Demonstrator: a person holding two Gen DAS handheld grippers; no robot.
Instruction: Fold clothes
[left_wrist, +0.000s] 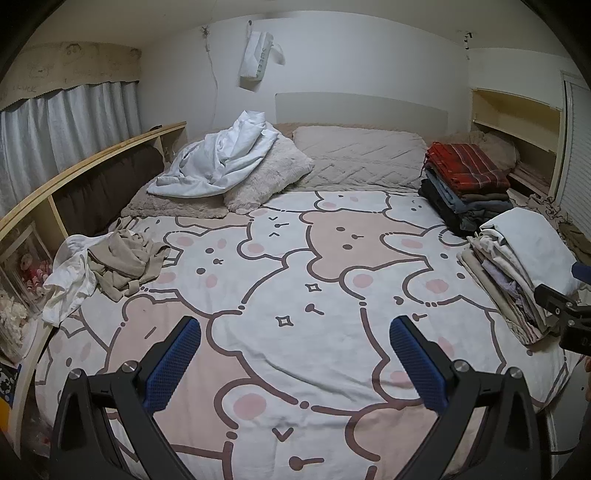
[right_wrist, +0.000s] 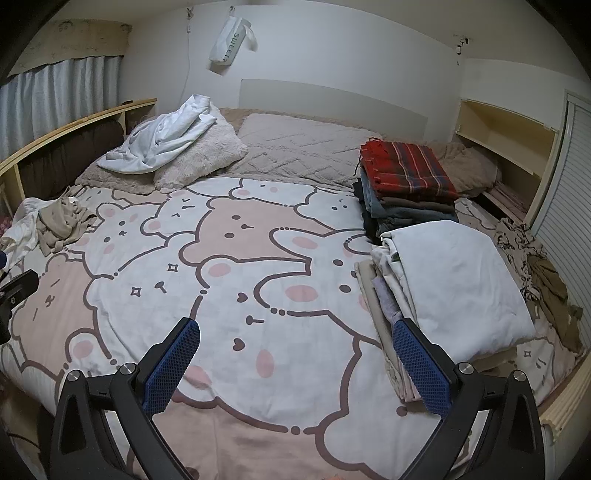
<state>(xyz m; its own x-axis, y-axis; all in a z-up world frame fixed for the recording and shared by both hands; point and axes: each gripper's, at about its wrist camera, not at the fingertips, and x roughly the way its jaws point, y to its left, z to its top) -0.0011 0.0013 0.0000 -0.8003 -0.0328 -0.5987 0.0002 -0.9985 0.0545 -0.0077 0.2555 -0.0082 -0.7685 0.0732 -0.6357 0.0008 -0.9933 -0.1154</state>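
Left wrist view: left gripper (left_wrist: 295, 339) gapes wide and empty over the bedspread (left_wrist: 295, 258); a crumpled beige garment (left_wrist: 125, 258) and white garment (left_wrist: 70, 280) lie far left, seemingly next to fetch.

Right wrist view: right gripper (right_wrist: 295, 339) is spread wide, holding nothing, beside the light folded stack (right_wrist: 450, 291); the dark stack (right_wrist: 406, 192) sits farther back.

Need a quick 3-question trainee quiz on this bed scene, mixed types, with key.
1. True or false: the left gripper and the right gripper both hold cloth.
2. What lies on top of the dark folded stack? A) red plaid item B) towel C) pillow
3. Fill in: the unfolded beige and white clothes lie at the bed's ____ side in both views.

Key: 1 false, both have open, empty fingers; 2 A, the red plaid item; 3 left.
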